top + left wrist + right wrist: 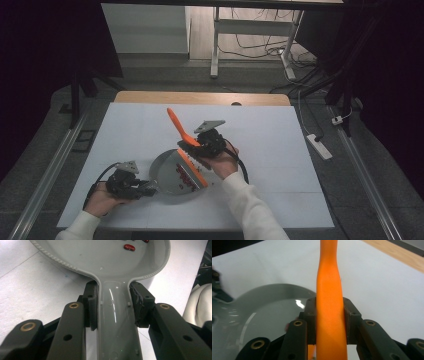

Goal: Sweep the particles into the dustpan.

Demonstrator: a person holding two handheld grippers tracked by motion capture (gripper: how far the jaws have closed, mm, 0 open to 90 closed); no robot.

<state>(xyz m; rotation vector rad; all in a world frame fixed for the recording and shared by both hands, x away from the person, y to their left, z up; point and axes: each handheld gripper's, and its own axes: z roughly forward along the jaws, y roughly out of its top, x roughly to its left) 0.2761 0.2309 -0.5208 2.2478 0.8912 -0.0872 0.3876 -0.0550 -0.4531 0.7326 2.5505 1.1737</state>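
A grey dustpan (167, 175) lies on the white table sheet with several red beans (184, 176) in it. My left gripper (149, 188) is shut on the pan's handle (116, 322), pads pressed on both sides; one bean (129, 247) lies in the pan's bowl (100, 260). My right gripper (196, 146) is shut on an orange brush (175, 122) whose handle (329, 290) rises up and away between the jaws. The brush's bristle head (192, 169) slants over the right side of the pan. The grey pan (262, 312) lies below and left of my right gripper (329, 317).
The white sheet (260, 130) covers most of the table, with a wooden strip (200, 97) at the far edge. A white sleeve (197, 302) shows beside the pan. A power strip (320, 146) and cables lie on the floor to the right.
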